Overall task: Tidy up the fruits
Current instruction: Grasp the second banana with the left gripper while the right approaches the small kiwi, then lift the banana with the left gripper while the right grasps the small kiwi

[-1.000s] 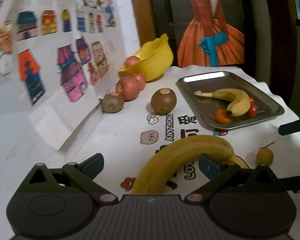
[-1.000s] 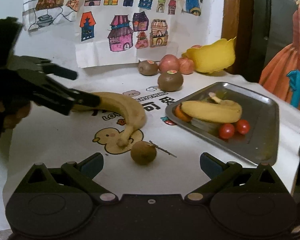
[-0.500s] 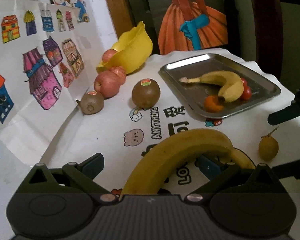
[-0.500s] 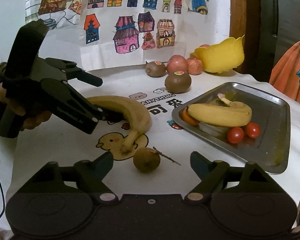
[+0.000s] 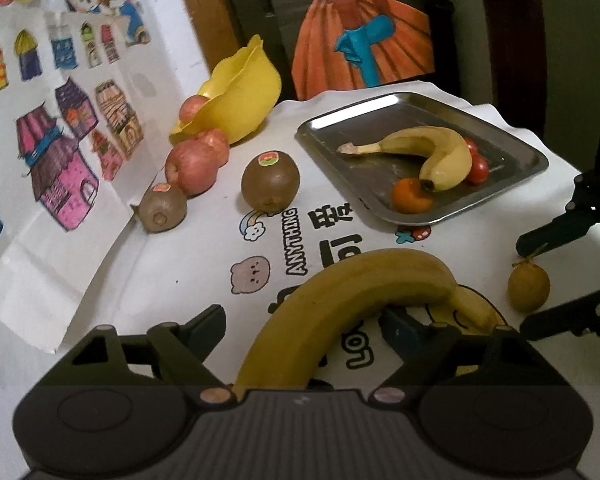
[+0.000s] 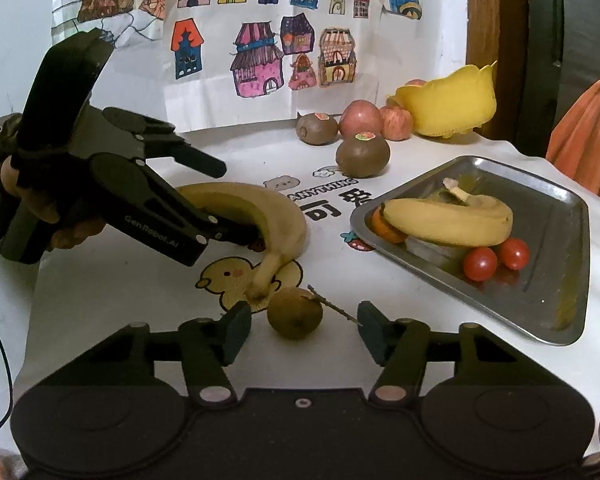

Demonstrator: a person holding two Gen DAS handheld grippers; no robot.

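Left wrist view: loose banana lies curved on the printed cloth of the counter, between the fingers of the left tool.
Left tool state: jaws wide apart around the banana; right finger close to or against the peel, left finger clear of it; no firm grip evident.
Right wrist view: right tool jaws spread, holding nothing; small brown stemmed fruit sits between the fingertips, touched by neither.
Banana stem: tip just beside the small brown fruit.
Tray: metal, already carries a second banana, an orange fruit and cherry tomatoes.
Farther back: two kiwis, red apples, yellow bowl by the wall drawings.
Step in hand (judged): both tools placed for a grasp, neither closed.
Next move calls for: closing the left tool on the banana's thick middle, lifting clear of the small fruit, carrying it toward the tray; gentle squeeze, soft peel.
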